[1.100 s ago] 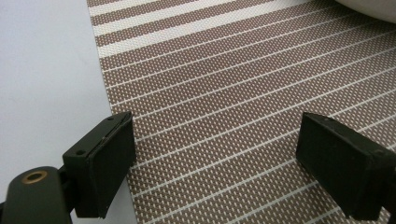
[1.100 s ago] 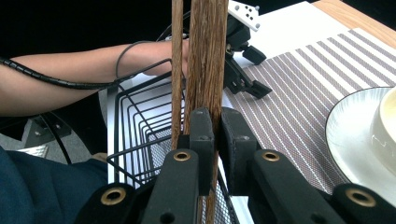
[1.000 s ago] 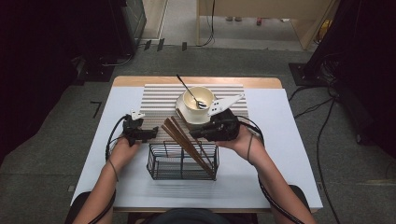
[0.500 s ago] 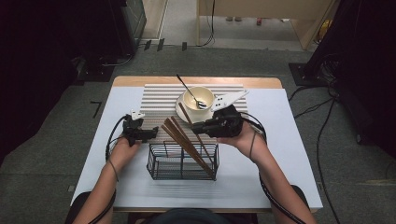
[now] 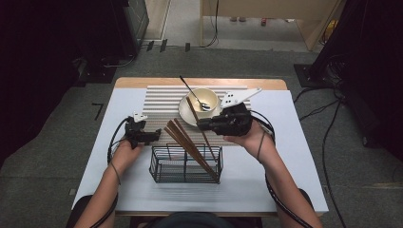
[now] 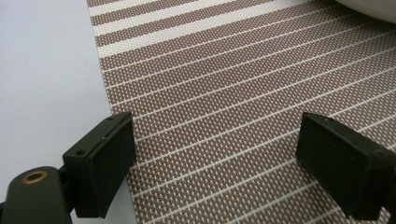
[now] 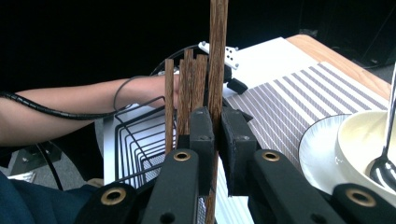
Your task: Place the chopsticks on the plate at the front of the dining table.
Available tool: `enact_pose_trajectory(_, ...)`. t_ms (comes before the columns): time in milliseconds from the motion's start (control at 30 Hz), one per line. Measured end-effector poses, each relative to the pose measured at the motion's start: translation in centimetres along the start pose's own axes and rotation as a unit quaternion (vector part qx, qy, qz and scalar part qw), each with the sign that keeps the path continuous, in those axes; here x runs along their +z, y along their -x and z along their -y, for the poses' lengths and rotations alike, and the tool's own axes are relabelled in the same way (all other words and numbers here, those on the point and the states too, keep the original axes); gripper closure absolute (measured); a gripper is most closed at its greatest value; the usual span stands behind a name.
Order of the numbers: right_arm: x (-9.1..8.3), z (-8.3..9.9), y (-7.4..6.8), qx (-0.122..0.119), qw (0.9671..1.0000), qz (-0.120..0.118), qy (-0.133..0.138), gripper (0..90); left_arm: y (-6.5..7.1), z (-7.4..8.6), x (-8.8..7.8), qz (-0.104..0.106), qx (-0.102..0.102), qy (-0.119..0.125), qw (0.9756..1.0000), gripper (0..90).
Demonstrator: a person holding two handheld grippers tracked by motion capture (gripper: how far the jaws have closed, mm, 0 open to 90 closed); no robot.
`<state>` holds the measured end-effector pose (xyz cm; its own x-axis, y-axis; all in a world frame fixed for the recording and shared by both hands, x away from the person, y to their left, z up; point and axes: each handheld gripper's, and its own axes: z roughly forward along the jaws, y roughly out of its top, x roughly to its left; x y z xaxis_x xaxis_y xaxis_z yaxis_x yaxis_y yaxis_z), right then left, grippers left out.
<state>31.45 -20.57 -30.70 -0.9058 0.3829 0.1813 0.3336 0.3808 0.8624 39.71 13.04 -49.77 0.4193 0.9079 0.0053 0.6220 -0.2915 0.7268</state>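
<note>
Chopsticks are what we are handling: our right gripper [image 5: 202, 125] has its jaws closed on a single chopstick [image 7: 216, 60], seen in the high view slanting from above the bowl [image 5: 204, 98] at upper centre down into the wire basket [image 5: 164, 167] at lower centre. We judge the work well along, since a bundle of chopsticks [image 5: 187, 146] already leans in that basket and the gripped one has its lower end among them, not yet released. Whether more sticks remain to be gathered we cannot tell; a spoon [image 5: 192, 93] rests in the bowl, which sits on a saucer [image 5: 186, 114]. Our left gripper [image 6: 224, 163] hangs with jaws wide apart and nothing between them, over the striped placemat [image 6: 224, 84] left of centre in the high view. That mat lies on a white table cover [image 5: 294, 156], with a wooden table edge [image 5: 142, 82] showing along the top. Around the table we see grey carpet [image 5: 57, 142], trailing cables and dark equipment at both upper corners.
</note>
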Motion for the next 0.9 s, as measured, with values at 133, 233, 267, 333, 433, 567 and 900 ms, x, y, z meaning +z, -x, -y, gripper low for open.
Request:
enact_pose_trajectory(133,-0.2,-0.2,-0.1,-0.001,1.0,0.002,0.004,84.9,0.0,0.0,0.0,0.0,0.0,0.0,1.0,12.3)
enact_pose_trajectory(233,-0.3,-0.5,-0.2,-0.003,1.0,0.001,0.005,84.9,0.0,0.0,0.0,0.0,0.0,0.0,1.0,12.3)
enact_pose_trajectory(267,-0.3,-0.6,-0.2,-0.005,1.0,0.0,0.004,84.9,0.0,0.0,0.0,0.0,0.0,0.0,1.0,12.3)
enact_pose_trajectory(333,-0.2,-0.8,-0.2,-0.007,1.0,0.001,0.003,84.9,0.0,0.0,0.0,0.0,0.0,0.0,1.0,12.3)
enact_pose_trajectory(433,-0.2,-1.1,-0.3,-0.008,1.0,0.0,0.003,84.9,0.0,0.0,0.0,0.0,0.0,0.0,1.0,12.3)
enact_pose_trajectory(567,-0.2,-1.5,-0.2,-0.009,0.9999,0.0,0.005,84.9,0.0,0.0,0.0,0.0,0.0,0.0,1.0,12.3)
enact_pose_trajectory(900,-0.5,-2.7,-0.4,-0.014,0.9997,-0.003,0.017,84.9,0.0,0.0,0.0,0.0,0.0,0.0,1.0,12.3)
